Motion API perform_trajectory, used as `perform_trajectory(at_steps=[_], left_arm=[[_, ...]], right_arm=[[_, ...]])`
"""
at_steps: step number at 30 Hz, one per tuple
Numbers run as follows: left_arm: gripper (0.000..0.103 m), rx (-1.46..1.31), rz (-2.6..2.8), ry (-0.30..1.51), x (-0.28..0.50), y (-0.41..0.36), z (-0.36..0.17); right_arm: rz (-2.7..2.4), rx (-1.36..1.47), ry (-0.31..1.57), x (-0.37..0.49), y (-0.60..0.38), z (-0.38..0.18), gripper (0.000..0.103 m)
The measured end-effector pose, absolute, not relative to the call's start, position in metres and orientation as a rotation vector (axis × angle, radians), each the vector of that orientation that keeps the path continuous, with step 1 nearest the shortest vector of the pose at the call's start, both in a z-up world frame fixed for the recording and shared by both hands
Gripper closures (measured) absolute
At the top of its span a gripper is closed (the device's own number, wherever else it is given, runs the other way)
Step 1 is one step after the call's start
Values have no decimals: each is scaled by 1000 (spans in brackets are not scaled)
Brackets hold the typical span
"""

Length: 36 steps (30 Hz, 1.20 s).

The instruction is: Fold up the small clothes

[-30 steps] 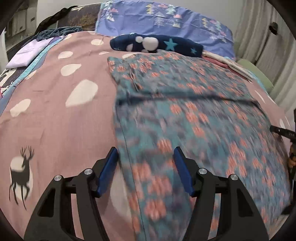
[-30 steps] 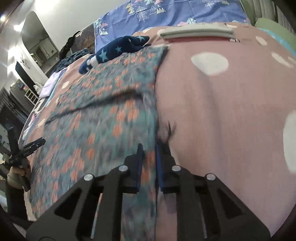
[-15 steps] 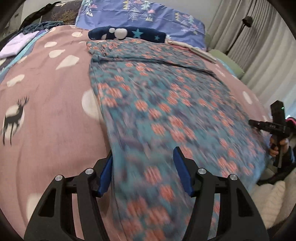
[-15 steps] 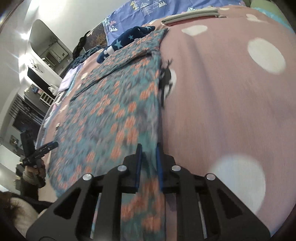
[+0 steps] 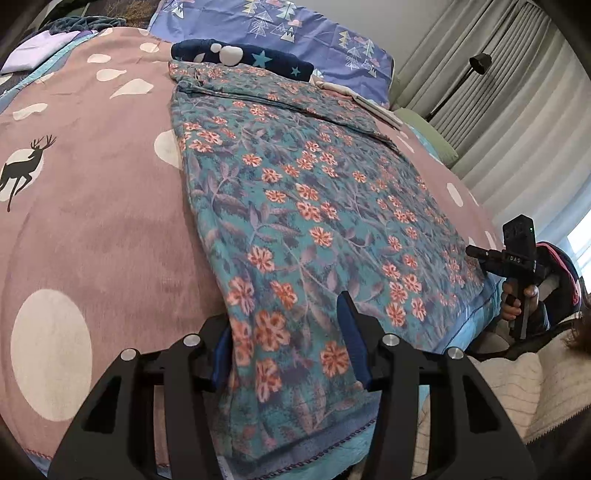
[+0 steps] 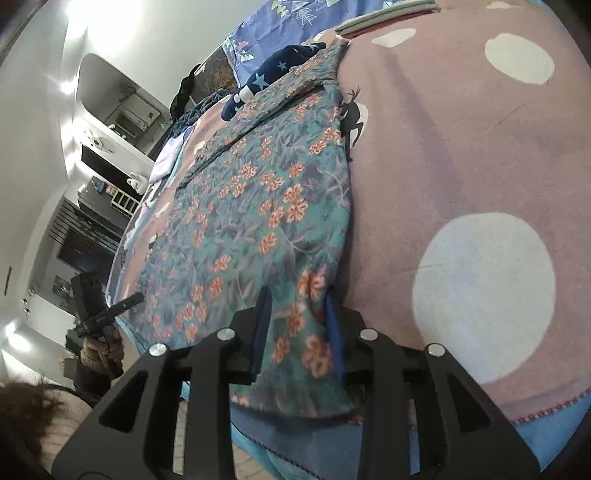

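left gripper [image 5: 286, 339]: jaws just been closing in, near-left corner of the floral cloth [image 5: 314, 206] sits between them, pads not pressing
right gripper [image 6: 297, 325]: just eased apart, near-right corner between them, loose
cloth: one, flat on the pink bed [image 5: 92, 221], long axis running away toward the pillow [image 5: 277, 26]
left view only: curtains [image 5: 517, 92]
right view only: shelves [image 6: 110, 173]

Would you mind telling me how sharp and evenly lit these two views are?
Left wrist: sharp, the floral cloth crisp, soft even light, the bedspread bulging from fisheye. Right wrist: slightly softer, glare blowing out the wall at top left, the room's lines bent towards the edges.
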<state>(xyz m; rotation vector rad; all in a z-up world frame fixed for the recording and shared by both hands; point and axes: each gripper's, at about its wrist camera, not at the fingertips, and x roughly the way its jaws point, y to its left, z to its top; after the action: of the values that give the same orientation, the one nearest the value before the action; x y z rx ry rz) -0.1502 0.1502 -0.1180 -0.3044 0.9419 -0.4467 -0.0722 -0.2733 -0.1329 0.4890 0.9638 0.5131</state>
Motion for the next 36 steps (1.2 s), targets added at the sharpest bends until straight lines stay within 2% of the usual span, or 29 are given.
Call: perform_trajectory(at_steps=[1, 4, 6, 7, 10, 14, 19, 25, 29, 36], left_arm=[[56, -285, -432, 941, -152, 149, -117], [78, -236, -385, 924, -157, 150, -113], [98, -275, -370, 899, -157, 159, -112], [98, -297, -366, 880, -156, 163, -110], [99, -301, -365, 807, -154, 165, -95], [99, -290, -381, 653, -154, 164, -46], [100, -298, -403, 432, -171, 167, 29], [99, -215, -436, 256, -228, 151, 72], [99, -247, -443, 283, -235, 151, 59], [99, -355, -394, 479, -167, 154, 5]], right_arm=[[516, 483, 965, -73, -272, -132, 74], [530, 469, 959, -81, -273, -133, 80], [527, 494, 954, -82, -277, -134, 88], [529, 533, 952, -80, -279, -134, 95], [575, 643, 867, -77, -286, -120, 97], [646, 680, 690, -75, -291, -68, 97], [664, 601, 496, -98, -296, 6, 97], [629, 454, 283, -178, -310, 51, 97], [533, 427, 328, -176, -314, 41, 95], [451, 519, 515, -87, -310, -4, 95]])
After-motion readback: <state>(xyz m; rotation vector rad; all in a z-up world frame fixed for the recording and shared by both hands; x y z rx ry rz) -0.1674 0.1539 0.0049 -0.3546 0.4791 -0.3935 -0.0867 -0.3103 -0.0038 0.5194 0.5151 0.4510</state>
